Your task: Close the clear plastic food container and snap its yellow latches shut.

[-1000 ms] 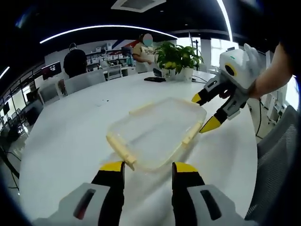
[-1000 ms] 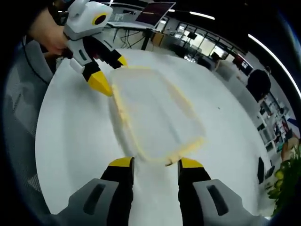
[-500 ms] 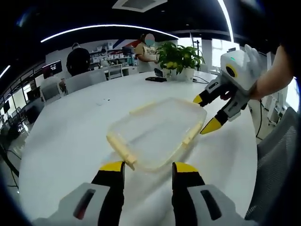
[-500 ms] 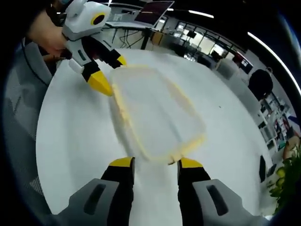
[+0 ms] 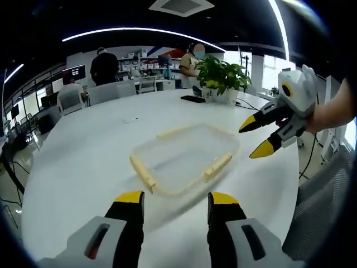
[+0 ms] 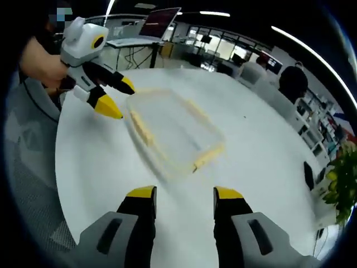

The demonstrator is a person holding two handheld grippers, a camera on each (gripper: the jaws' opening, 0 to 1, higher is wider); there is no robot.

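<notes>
On the big white table (image 5: 72, 162) the clear plastic container (image 5: 184, 157) is sitting flat with its lid on, pretty much dead center of the left gripper view. Yellow latches are running along its edges: one long latch (image 5: 143, 173) at about 9 o'clock from the container's middle, a shorter latch (image 5: 217, 165) at about 3 o'clock, and a third one (image 5: 175, 132) along the far edge at 12. Can't really tell from here whether they're snapped down or not.

The left gripper (image 5: 175, 198) is hovering at 6 o'clock of that view, jaws spread apart and holding nothing, a bit short of the container. The right gripper (image 5: 259, 137) is coming in at 3 o'clock with someone's hand behind it, its yellow tips parted and gripping nothing, hanging just off the container's corner without touching.

In the right gripper view the container (image 6: 173, 131) is lying ahead at around 12 o'clock, the right gripper (image 6: 184, 194) is gaping open and empty at 6, and the left gripper (image 6: 117, 99) is showing at 10 o'clock, tips apart, just beside the container's end.

Way back at 1 o'clock in the left gripper view a potted plant (image 5: 220, 75) is standing on the table, with a dark phone (image 5: 193, 99) lying near it.
</notes>
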